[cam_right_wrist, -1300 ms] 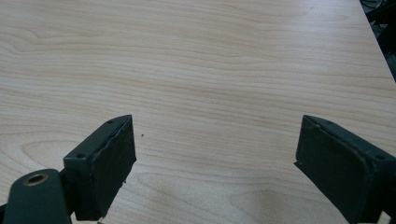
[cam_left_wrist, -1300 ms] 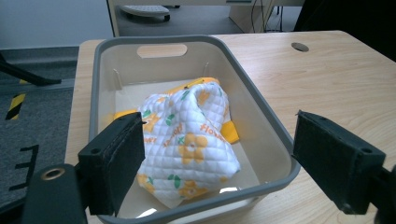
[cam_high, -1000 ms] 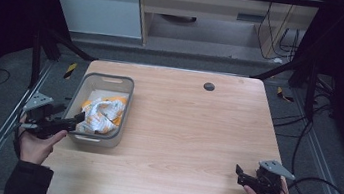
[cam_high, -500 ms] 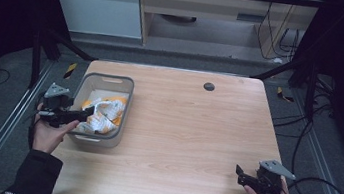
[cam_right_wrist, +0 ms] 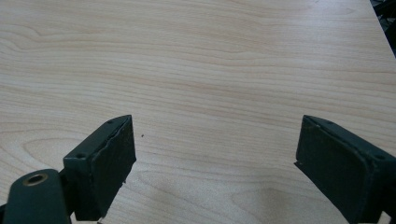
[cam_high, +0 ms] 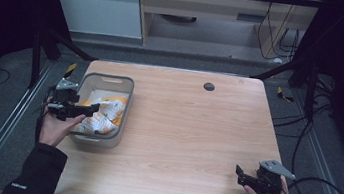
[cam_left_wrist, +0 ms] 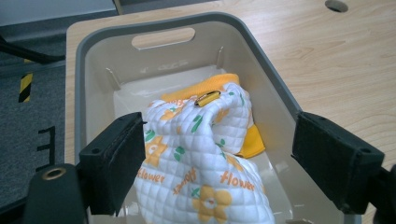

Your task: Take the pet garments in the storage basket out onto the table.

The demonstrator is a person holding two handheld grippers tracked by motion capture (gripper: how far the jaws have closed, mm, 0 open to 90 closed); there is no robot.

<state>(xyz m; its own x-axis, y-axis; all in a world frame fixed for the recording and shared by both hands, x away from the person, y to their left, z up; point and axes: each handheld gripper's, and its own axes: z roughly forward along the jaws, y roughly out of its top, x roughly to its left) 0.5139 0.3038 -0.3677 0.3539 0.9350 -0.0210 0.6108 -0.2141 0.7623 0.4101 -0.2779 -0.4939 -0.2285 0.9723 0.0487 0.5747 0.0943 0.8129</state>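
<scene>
Between the left hand-held gripper's (cam_left_wrist: 212, 163) spread jaws lies the quilted cloth (cam_left_wrist: 196, 158).

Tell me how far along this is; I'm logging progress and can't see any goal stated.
Nothing looks done: the quilted flower cloth lies crumpled in the grey bin. In hand: the left gripper is over the bin, jaws open either side of the cloth, not gripping. Left: closing on it, probably lifting it out. The right gripper waits open over bare table.

One grey bin (cam_high: 123, 90) holding one quilted cloth (cam_left_wrist: 201, 172), one table (cam_high: 194, 145), two tools.
</scene>
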